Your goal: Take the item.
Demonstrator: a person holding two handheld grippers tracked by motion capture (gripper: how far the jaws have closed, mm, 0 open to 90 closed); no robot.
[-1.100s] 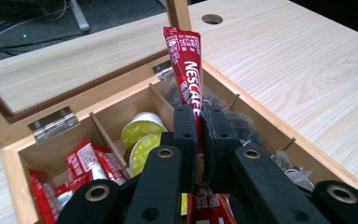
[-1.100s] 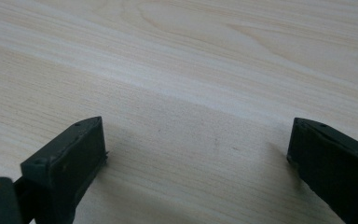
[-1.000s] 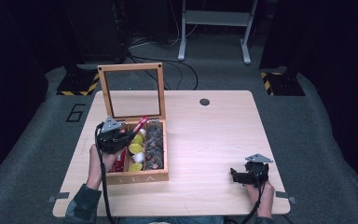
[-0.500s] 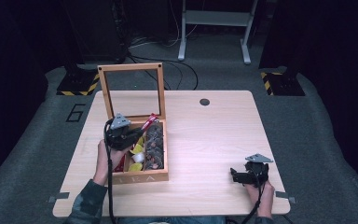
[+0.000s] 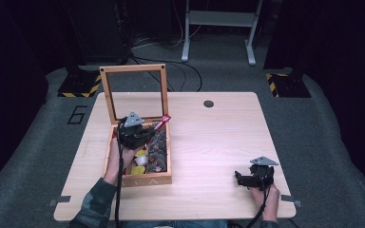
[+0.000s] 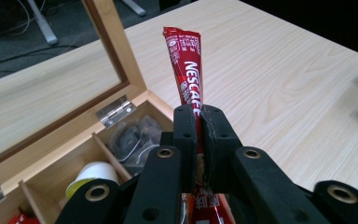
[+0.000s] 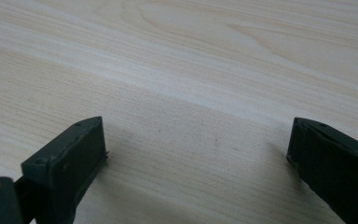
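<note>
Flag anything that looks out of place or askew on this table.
One thing stands out: a red Nescafe stick is out of the wooden box, clamped in the left gripper and pointing out over the box's right wall toward the bare table. Nothing looks spilled or damaged.

The lower end of the red Nescafé stick sachet (image 6: 186, 74) is hidden behind the black fingers (image 6: 186, 140) pinching it. Beside it, the open wooden compartment box (image 6: 121, 100) runs off the picture's left edge, its dark wrapped contents (image 6: 133, 137) too blurred to identify.
</note>
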